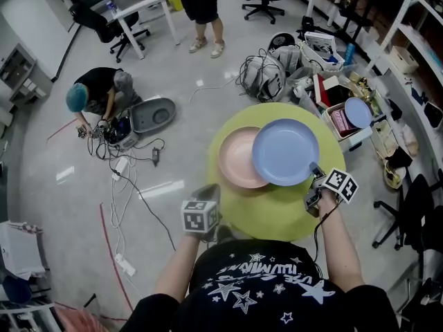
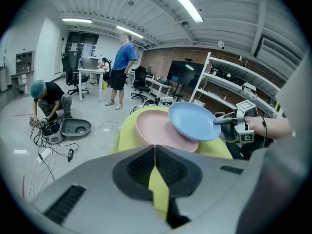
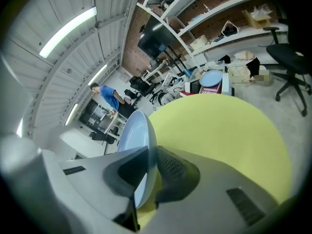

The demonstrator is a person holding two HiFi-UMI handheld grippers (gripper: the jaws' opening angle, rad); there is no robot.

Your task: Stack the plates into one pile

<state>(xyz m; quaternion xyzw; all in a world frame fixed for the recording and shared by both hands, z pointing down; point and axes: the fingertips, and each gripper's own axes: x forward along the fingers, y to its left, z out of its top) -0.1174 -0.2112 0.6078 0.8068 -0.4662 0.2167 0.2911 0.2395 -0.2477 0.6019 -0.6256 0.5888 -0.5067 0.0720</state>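
A pink plate [image 1: 239,159] lies on the round yellow-green table [image 1: 277,209]. A blue plate [image 1: 285,152] hangs tilted over the pink plate's right part, overlapping it. My right gripper [image 1: 315,173] is shut on the blue plate's near right rim; in the right gripper view the rim [image 3: 139,130] stands edge-on between the jaws of that gripper [image 3: 150,150]. From the left gripper view the blue plate [image 2: 192,121] sits above the pink plate [image 2: 153,128]. My left gripper [image 1: 205,198] is at the table's near left edge, shut and holding nothing, its tips [image 2: 155,147] touching.
A white box with another blue plate [image 1: 358,112] stands right of the table, among bags and shelves. On the floor to the left a person [image 1: 97,94] crouches by a grey shell [image 1: 154,114] and cables. Another person [image 1: 201,5] stands farther back near desks and chairs.
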